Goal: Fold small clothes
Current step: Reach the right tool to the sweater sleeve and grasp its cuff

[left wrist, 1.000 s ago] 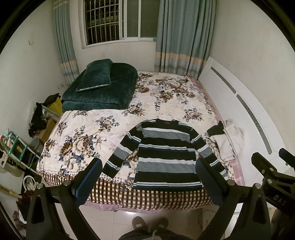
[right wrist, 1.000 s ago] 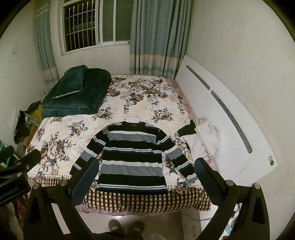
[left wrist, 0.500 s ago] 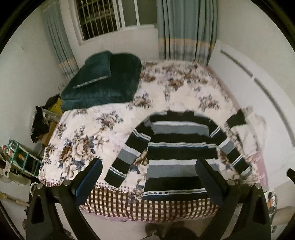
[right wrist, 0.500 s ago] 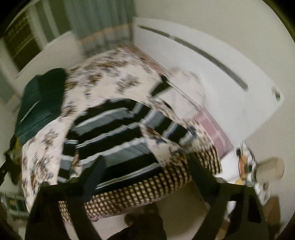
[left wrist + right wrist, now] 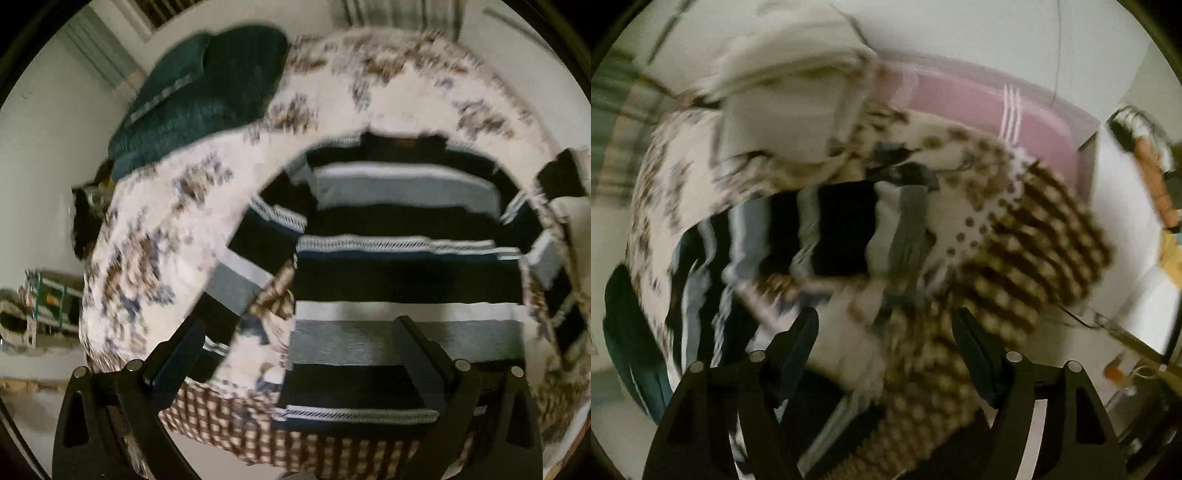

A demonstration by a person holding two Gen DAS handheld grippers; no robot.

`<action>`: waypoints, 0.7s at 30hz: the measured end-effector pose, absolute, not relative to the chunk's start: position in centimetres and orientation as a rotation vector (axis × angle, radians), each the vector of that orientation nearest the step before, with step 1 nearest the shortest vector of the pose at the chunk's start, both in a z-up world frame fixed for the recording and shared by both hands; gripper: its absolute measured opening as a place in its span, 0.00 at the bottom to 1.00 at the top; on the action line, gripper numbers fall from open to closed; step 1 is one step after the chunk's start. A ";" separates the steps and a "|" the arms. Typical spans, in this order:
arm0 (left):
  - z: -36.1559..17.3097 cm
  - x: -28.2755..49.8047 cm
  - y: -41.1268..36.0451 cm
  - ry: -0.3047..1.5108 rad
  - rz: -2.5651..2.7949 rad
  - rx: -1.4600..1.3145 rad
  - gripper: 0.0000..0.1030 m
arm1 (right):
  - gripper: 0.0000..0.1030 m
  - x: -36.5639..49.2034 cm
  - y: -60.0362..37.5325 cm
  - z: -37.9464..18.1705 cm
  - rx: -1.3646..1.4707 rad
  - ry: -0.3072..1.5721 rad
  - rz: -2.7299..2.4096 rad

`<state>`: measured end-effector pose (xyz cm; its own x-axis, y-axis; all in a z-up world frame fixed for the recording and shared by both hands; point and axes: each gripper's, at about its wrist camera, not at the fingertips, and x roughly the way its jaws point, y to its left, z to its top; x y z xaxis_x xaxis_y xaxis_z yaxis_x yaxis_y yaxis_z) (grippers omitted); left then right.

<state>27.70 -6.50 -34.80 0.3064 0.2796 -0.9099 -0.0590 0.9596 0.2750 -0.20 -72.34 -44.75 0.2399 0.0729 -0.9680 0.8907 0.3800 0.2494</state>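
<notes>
Striped knit sweater: flat on floral bed, hem toward the near edge. Left gripper, jaws apart and empty, above its hem; right gripper, spread and empty, nearer the outstretched right sleeve.

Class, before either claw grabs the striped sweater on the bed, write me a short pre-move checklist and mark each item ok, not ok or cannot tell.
1. Striped sweater lies flat on the bed, sleeves spread: ok.
2. Left claw open, nothing between its fingers: ok.
3. Right claw open, nothing gripped: ok.
4. Right claw lined up on the sleeve: cannot tell, view is blurred.
5. White clothes clear of that sleeve: cannot tell; they lie close beside it.
6. Sweater hem at the bed's near edge, in front of the left claw: ok.
</notes>
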 end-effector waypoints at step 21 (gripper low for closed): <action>-52.1 33.9 -12.7 1.409 0.124 0.131 1.00 | 0.42 9.3 -79.6 -52.9 1.018 1.161 -0.673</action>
<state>33.94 -12.71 -52.09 0.1572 0.1638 -0.9739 -0.0087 0.9863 0.1644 9.34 -79.60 -52.91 0.2936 0.0666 -0.9536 0.8608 0.4153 0.2940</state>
